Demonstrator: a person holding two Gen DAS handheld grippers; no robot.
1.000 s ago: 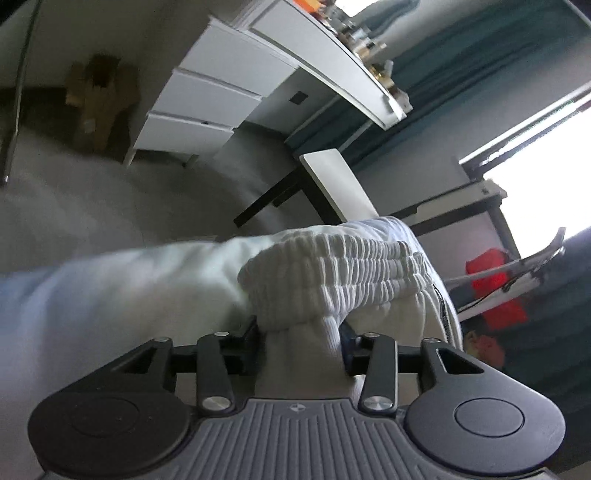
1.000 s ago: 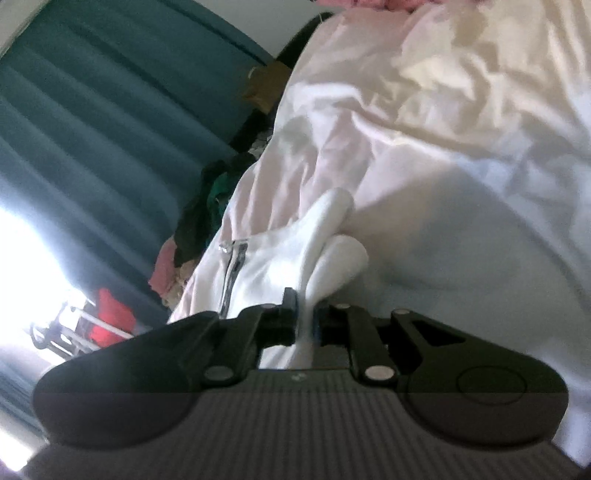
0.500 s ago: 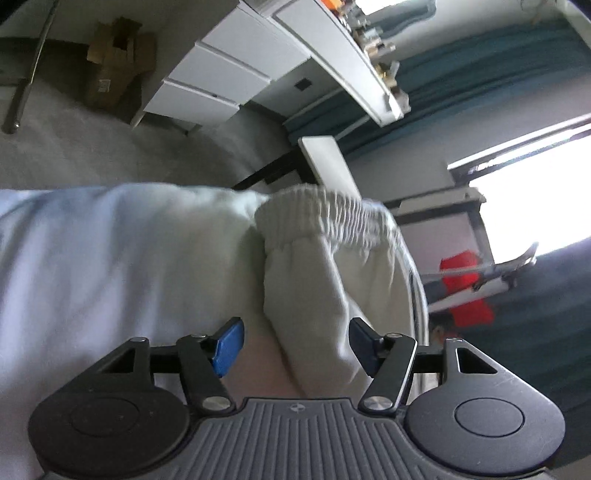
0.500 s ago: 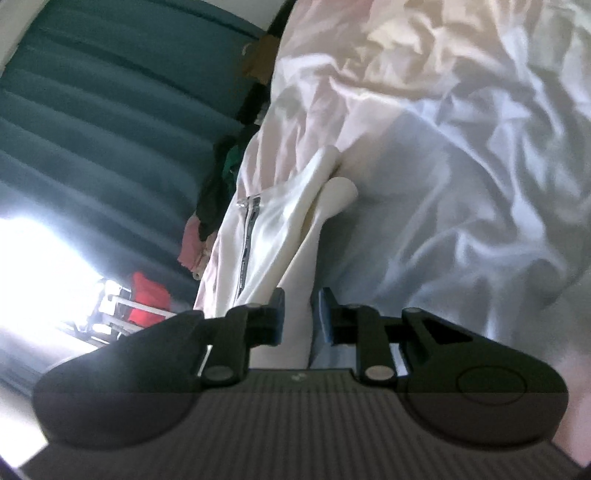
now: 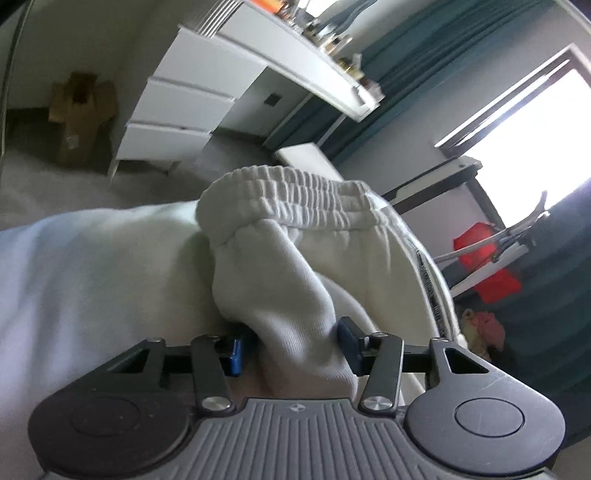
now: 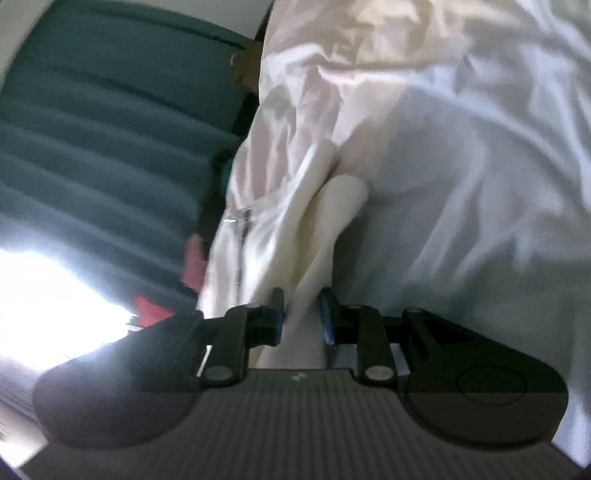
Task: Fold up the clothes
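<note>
Between the left gripper (image 5: 291,343) jaws sits a bunched fold of the white sweatpants (image 5: 295,236), jaws just closing on it, waistband up at 12 o'clock. Right gripper (image 6: 301,317), narrowing too, pinches the white fabric on the rumpled bedsheet (image 6: 461,155).

The right wrist view is smearing: the teal curtain (image 6: 103,122), the dark and pink clothes (image 6: 195,254) heaped at the bed's far left edge and the garment's zipper (image 6: 242,236) are all blurring past reading. Glare from the window (image 6: 48,306) is washing out whatever is standing there. In the left wrist view the cream garment (image 5: 295,266) is hiding the gripper's near fingertips (image 5: 234,350), and small items on the desk (image 5: 325,33) are staying too tiny to name.
</note>
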